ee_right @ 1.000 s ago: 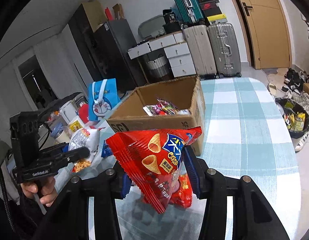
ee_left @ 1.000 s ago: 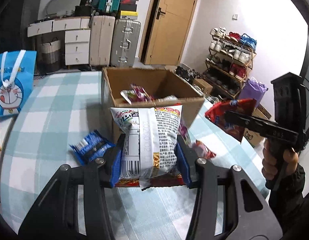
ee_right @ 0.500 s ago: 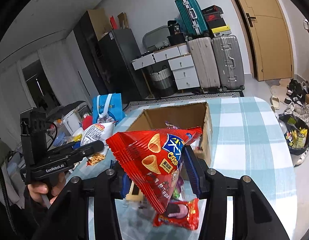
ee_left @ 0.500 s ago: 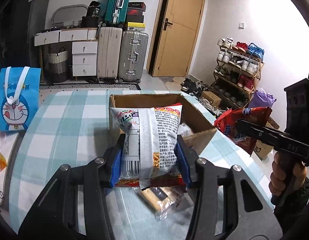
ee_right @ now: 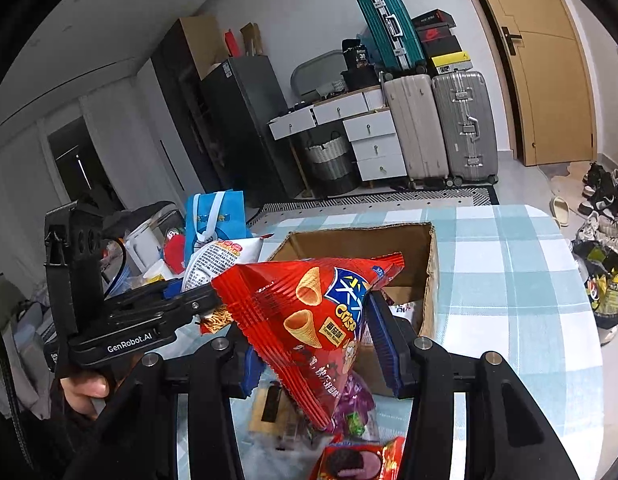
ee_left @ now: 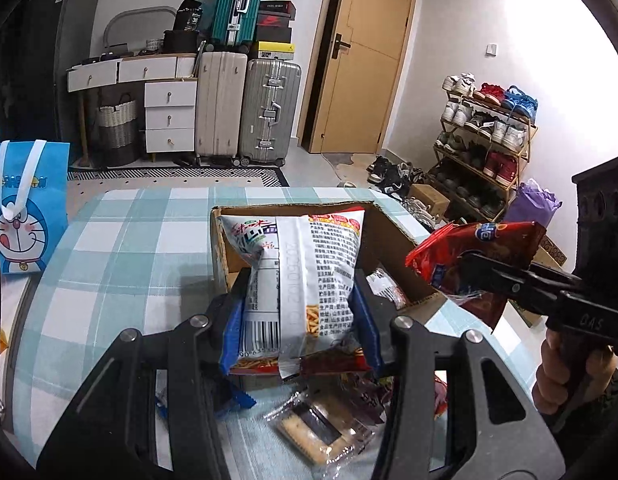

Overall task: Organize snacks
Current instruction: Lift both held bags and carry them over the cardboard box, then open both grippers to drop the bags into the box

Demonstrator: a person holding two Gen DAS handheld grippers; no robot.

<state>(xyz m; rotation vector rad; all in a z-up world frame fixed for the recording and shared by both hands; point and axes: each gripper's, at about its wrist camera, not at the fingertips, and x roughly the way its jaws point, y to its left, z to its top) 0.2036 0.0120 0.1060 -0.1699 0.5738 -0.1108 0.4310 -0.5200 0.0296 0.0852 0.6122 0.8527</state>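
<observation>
Both grippers loaded — left gripper (ee_left: 299,312) clamped on a white snack bag (ee_left: 301,276), right gripper (ee_right: 313,340) clamped on a red cone-chip bag (ee_right: 309,320). Neither is far open; pads press each bag's sides.

Table (ee_left: 121,248) w/ teal check cloth carries the cardboard box (ee_right: 427,276), top open, a few packets already inside. White bag hangs upright in front of the box's near wall, bottom edge roughly at rim height. Red bag hangs tilted, corner down, near the box's side, over loose packets.

Step in hand, prob.: carry both bags over the rim and drop them in. To do it well — clear the cardboard edge before letting go, bring each bag over the open middle, release one at a time so the grippers don't clash, since they're near each other.

Pose: both grippers angled down-fwd toward the box, side by side. Hand (ee_left: 569,372) grips the right handle.

Smaller stuff: biscuit pack (ee_left: 321,432) and cookie pack (ee_right: 349,460) on the cloth, not yet picked.
</observation>
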